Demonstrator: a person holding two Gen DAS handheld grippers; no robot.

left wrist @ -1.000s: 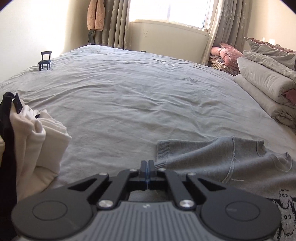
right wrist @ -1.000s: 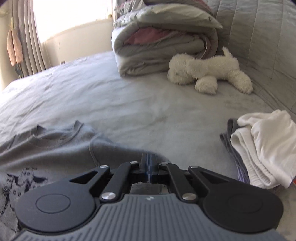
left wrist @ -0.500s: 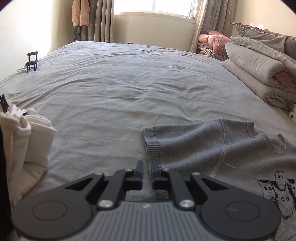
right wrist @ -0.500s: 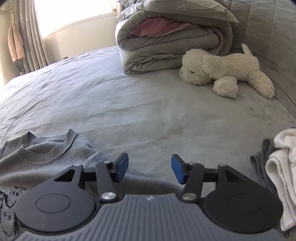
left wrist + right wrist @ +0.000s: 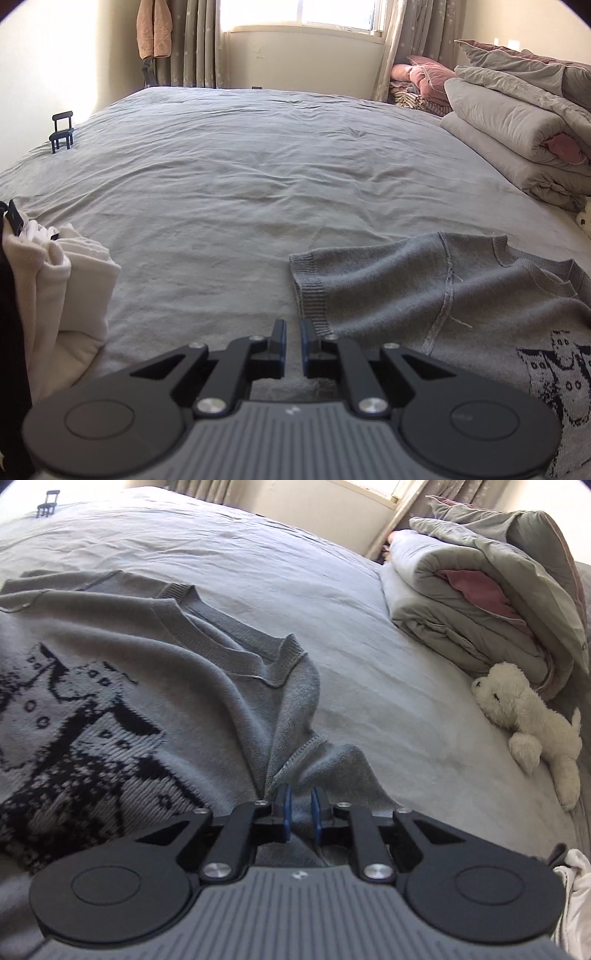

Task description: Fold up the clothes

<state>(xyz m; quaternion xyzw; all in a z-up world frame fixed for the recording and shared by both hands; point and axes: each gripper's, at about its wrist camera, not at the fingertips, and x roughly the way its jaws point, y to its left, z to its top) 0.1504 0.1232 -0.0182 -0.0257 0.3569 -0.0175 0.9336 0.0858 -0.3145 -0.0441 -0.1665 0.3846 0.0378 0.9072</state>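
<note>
Grey bed [image 5: 258, 177]: my right gripper [image 5: 300, 814] closing on sweater [image 5: 155, 672] sleeve fabric, left gripper [image 5: 293, 345] nearly shut, empty (beside cuff); next, I'd judge, secure both, fold inward.

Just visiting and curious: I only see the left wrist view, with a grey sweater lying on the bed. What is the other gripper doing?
Observer: The right gripper has grey sweater fabric bunched between its jaws, which are closing.
Operator: Which part of the sweater?
Observer: A loose fold at the edge, on the side away from the dark knitted pattern.
Operator: Anything else over there?
Observer: A white plush dog lies beside the folded duvet.
</note>
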